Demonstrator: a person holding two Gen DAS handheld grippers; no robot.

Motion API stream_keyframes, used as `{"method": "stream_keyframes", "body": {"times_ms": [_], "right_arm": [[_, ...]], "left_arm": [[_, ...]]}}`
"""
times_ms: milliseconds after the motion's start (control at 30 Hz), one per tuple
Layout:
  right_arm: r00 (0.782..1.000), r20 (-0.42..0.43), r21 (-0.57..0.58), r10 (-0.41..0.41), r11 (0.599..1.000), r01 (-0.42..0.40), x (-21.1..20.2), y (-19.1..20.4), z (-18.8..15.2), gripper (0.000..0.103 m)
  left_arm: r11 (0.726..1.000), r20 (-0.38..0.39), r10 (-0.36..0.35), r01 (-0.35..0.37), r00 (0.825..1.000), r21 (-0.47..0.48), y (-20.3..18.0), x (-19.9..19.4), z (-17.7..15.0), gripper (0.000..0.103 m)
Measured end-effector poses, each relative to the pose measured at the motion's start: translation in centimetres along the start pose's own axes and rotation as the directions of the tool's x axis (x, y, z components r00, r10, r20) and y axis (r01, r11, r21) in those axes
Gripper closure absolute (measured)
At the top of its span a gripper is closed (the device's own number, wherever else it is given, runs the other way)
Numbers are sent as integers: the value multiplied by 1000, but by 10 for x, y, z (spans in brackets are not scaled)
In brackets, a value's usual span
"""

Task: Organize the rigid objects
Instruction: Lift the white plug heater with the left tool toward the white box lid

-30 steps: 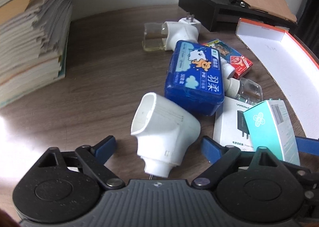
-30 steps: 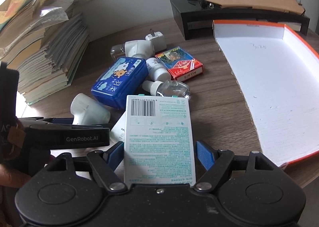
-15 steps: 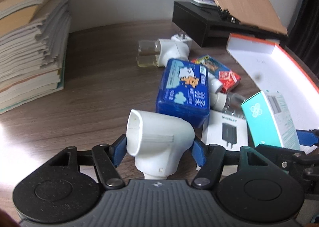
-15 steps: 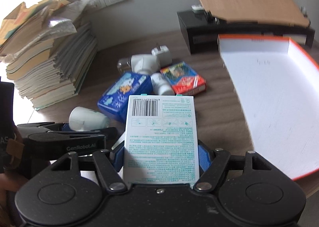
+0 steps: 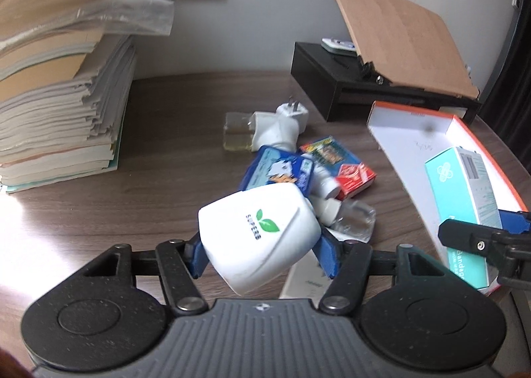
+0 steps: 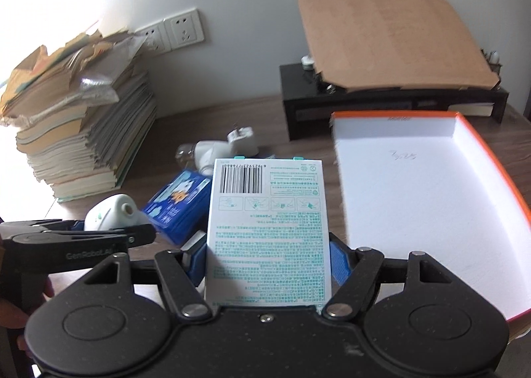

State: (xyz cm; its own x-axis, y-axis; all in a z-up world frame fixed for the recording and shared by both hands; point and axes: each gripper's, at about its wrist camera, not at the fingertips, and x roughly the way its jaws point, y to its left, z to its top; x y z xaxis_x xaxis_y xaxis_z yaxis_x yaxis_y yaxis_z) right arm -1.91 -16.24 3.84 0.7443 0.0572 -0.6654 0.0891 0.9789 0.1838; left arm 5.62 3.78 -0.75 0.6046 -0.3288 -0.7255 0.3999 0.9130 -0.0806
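**Both claws loaded and clear of the bench; grip on the white unit needs watching**

Left claw [image 5: 262, 253]: jaws closing, blue pads pressed on both flanks of the white plug-in vaporizer [image 5: 259, 238], held tilted above the clutter at mid-bench. Judged light, hollow hard plastic with a smooth, rounded shell; it could pivot or slip between the pads. Its broad lower body is the soundest place to hold.

Right claw [image 6: 268, 260]: part open, clamped on the long edges of the teal-and-white bandage box [image 6: 268, 228], printed back facing the camera. Judged light thin card, stiff but crushable; the edge hold suits it.

Both claws point forward and downward. The right one hangs just beside the orange-rimmed white tray [image 6: 478, 152] on the bench's right side. The blue tissue case [image 5: 278, 172] lies on the bench.
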Motion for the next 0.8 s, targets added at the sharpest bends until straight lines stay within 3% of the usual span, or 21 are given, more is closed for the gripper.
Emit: {"method": "stream_keyframes", "body": {"times_ms": [233,400,500,800], "right_arm": [[999,35,1,-25,1000,24,-19,-41,8,19],[999,34,16,-32,999,31,-27,-69,6,19],[999,25,26,-32,999,31,-29,-81,4,19],[1000,27,24,-1,1000,0,-26,-91,9,19]], "left_arm": [[1000,25,-1,1,1000,6,-38,-6,7,61],[999,-13,34,-34,999,-15,-47,15,0,60],[996,-24,83,-82,996,17,-51,23,-5,52],[991,-59,133,-135,989,-17,-46,53,-6,49]]}}
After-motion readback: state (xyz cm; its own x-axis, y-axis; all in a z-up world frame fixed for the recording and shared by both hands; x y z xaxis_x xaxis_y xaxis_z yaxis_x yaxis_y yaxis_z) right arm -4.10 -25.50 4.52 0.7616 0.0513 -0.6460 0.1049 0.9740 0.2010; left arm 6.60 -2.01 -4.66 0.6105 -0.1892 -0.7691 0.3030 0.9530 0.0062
